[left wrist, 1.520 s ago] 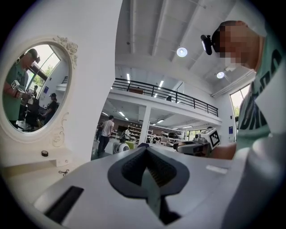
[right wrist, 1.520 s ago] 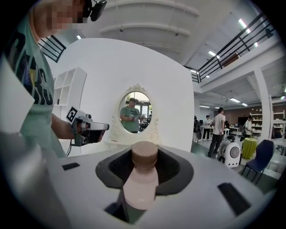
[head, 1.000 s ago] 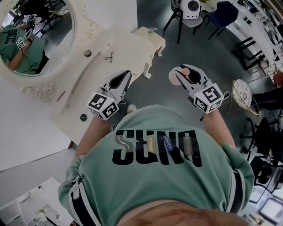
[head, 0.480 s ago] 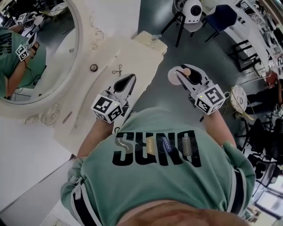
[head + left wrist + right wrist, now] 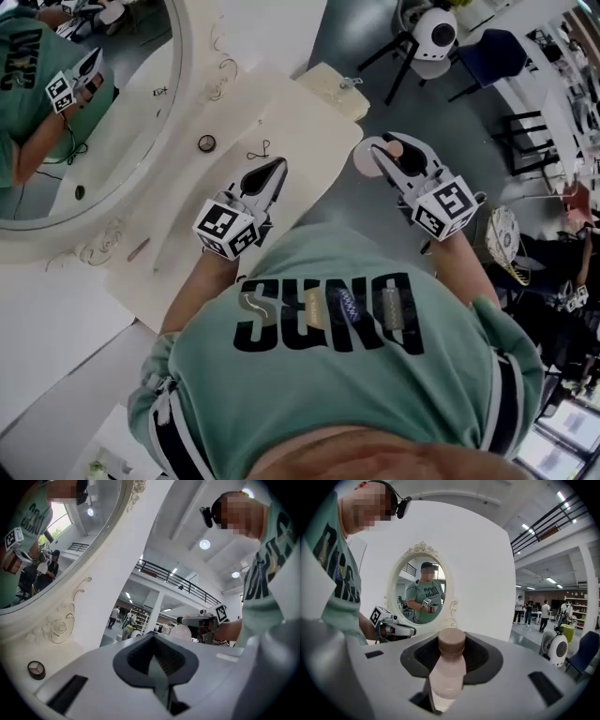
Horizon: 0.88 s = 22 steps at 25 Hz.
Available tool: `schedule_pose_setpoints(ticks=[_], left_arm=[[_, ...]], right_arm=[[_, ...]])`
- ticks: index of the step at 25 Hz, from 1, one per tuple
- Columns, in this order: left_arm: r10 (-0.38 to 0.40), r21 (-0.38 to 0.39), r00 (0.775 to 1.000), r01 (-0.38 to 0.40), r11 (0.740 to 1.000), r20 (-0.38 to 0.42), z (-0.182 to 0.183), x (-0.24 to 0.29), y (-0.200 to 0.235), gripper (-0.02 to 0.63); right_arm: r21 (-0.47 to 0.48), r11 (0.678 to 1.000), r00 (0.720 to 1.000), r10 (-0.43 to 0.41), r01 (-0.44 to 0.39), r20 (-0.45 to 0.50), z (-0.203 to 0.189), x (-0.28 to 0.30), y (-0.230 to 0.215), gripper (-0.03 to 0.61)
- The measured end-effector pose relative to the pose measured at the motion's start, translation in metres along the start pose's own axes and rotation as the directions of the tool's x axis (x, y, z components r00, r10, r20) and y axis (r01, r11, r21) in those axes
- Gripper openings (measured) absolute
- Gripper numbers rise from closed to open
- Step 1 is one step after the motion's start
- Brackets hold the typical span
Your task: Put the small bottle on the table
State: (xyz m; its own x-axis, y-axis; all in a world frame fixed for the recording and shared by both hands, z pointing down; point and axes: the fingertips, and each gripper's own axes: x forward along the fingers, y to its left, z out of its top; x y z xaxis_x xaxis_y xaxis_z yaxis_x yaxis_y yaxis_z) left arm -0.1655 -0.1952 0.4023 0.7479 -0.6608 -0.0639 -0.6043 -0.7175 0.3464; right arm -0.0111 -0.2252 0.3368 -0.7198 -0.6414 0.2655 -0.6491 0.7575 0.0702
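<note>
The small bottle (image 5: 449, 672) is pale pink with a brown cap, and my right gripper (image 5: 451, 654) is shut on its body. In the head view this gripper (image 5: 386, 152) holds the bottle (image 5: 375, 156) over the grey floor, just right of the cream dressing table (image 5: 291, 117). My left gripper (image 5: 276, 169) hangs over the table's front edge. Its jaws (image 5: 157, 660) are shut with nothing in them. The right gripper view also catches the left gripper (image 5: 396, 629) in front of the oval mirror (image 5: 423, 590).
On the table lie a small round compact (image 5: 206, 142), a dark clip (image 5: 258, 150) and a thin stick (image 5: 139, 248). A small side stand (image 5: 339, 89) adjoins the table's far corner. A white robot (image 5: 436, 33), chairs and a round patterned stool (image 5: 504, 232) stand on the floor to the right.
Both grippers have travelled towards the dressing table, so the left one is now further over its top. The bottle stays in the right gripper.
</note>
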Motion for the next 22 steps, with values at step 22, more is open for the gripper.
schedule_pose_setpoints(ticks=[22], left_arm=[[0.325,0.090,0.945,-0.327,0.941,0.033,0.000,0.129,-0.001,0.008]], right_arm=[[-0.093,0.944,0.944,0.324,-0.317,0.071,-0.023,0.032,-0.128,0.118]])
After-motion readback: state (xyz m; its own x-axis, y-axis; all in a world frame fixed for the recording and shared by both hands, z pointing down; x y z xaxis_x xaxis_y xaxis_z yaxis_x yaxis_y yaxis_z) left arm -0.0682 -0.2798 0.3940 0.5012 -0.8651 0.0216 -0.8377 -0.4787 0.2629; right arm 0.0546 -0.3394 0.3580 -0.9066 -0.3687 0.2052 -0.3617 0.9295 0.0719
